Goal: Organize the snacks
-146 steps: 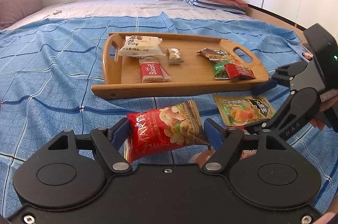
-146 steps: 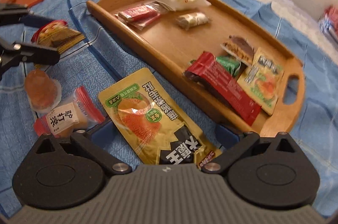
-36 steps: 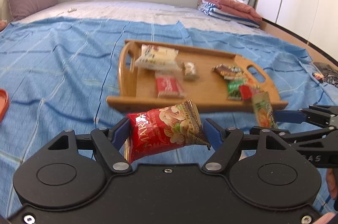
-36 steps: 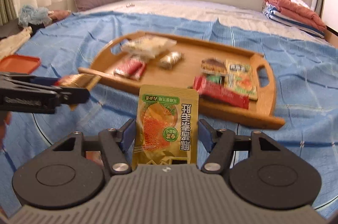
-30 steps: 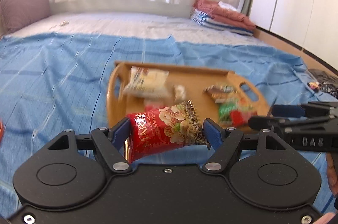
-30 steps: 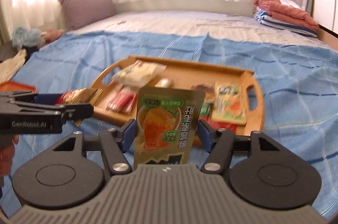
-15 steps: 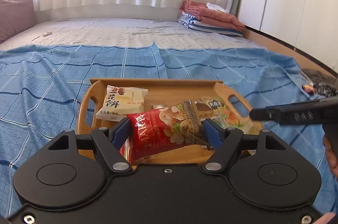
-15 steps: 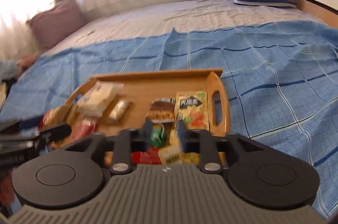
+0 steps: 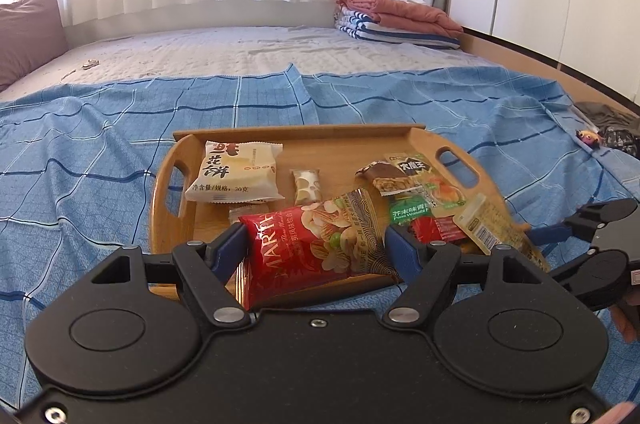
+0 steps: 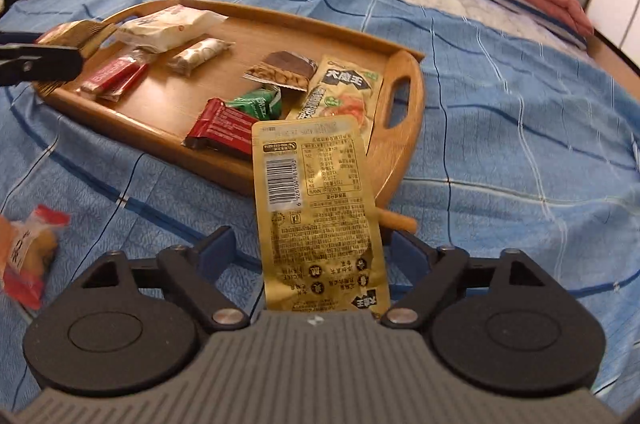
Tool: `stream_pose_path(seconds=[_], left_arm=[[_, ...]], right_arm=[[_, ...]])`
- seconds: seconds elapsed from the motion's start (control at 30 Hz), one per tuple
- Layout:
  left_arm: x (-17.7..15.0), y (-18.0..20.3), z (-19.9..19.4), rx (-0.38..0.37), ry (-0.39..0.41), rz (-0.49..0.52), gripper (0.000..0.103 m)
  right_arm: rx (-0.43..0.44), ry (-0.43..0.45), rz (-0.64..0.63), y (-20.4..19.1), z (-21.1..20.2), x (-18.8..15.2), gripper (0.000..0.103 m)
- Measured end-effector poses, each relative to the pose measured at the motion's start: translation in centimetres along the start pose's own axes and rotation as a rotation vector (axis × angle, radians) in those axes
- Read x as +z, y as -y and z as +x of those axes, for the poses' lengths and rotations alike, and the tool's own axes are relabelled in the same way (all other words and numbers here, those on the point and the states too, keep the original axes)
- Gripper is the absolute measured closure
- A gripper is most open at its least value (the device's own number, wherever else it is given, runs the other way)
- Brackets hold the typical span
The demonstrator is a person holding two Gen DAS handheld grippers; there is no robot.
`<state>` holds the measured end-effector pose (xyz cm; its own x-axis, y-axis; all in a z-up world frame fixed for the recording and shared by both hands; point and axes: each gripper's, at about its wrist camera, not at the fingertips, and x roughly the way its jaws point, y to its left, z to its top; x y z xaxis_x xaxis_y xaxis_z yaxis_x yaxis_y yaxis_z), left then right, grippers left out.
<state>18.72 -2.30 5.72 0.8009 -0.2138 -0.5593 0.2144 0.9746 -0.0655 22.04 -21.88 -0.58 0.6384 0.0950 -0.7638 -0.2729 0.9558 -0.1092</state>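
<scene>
A wooden tray lies on the blue bedspread with several snack packs in it. My left gripper is shut on a red nut pack and holds it over the tray's near edge. My right gripper has its fingers spread wide; a yellow pouch stands between them, back side up, its tip over the tray's near right corner. That pouch also shows in the left wrist view, beside the right gripper. The left gripper shows in the right wrist view.
A red and orange snack lies on the bedspread at the left of the right wrist view. Folded towels sit at the far right of the bed. A pillow is at the far left.
Both grippers moved from the near bedspread up to the tray with their packs. The yellow pouch has flipped from front side to back side, and the right fingers now stand wider apart.
</scene>
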Motion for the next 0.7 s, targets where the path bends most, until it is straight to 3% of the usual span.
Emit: stream_pose_path(seconds=[0.03,0.37,0.53,0.7], left_arm=[[0.0,0.0,0.1,0.000,0.000,-0.001,0.029],[0.6,-0.2,0.9,0.004,-0.002,-0.022,0.029],[2.0,-0.2,2.6,0.006,-0.015,-0.056,0.029],[3.3,-0.1,5.1,0.010,-0.024,-0.093,0.029]], right_arm=[[-0.001,-0.003,0.021,0.1,0.2,0.0,0.036],[0.005,0.095,0.124,0.1,-3.3,0.5,0.045],[0.031,0.108,0.279,2.3,-3.5,3.7,0.045],[0.030,0.095,0.360,3.9,-1.2,7.3,0.045]])
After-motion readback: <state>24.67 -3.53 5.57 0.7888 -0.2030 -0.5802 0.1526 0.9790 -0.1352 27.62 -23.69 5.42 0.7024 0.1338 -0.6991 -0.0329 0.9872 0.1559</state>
